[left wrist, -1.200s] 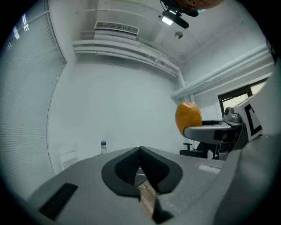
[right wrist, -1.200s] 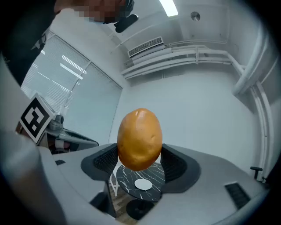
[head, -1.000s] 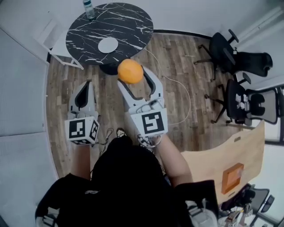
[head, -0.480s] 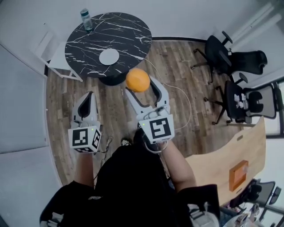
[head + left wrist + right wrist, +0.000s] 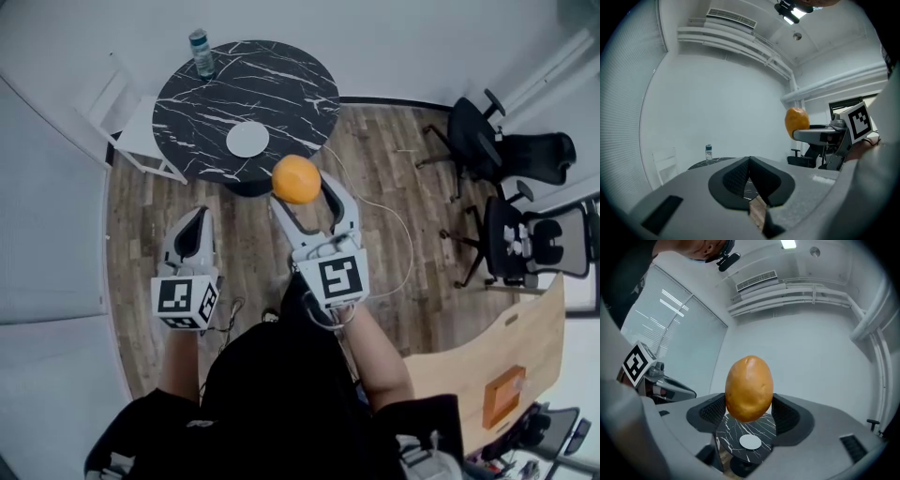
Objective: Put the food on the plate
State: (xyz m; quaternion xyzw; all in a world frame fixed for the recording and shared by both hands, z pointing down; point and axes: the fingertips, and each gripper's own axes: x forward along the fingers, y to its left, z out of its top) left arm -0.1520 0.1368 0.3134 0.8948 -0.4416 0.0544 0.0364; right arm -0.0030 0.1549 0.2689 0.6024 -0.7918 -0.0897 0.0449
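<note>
Our right gripper [image 5: 300, 184] pinches the food [image 5: 296, 178], an orange-brown, egg-shaped piece, between its two jaws. The right gripper view shows the food [image 5: 749, 387] standing on end, with a dark pad pressed against each side. We hold it in the air, clear of any surface. From the head view it sits over the near edge of the round black marble table [image 5: 281, 84].

A small white plate [image 5: 247, 140] lies on the table near that same near edge. It is bare and just apart from the food. In the right gripper view the plate [image 5: 750, 442] shows below the food, on the table [image 5: 733, 430].

Our left gripper [image 5: 198, 216] hangs over the wooden floor [image 5: 394, 187], to the left of the right one. Its jaws are pressed together with nothing between them, as the left gripper view [image 5: 750, 161] makes plain.

A water bottle [image 5: 201, 41] stands upright at the table's far left edge. Black office chairs [image 5: 487, 141] stand off to the right.
</note>
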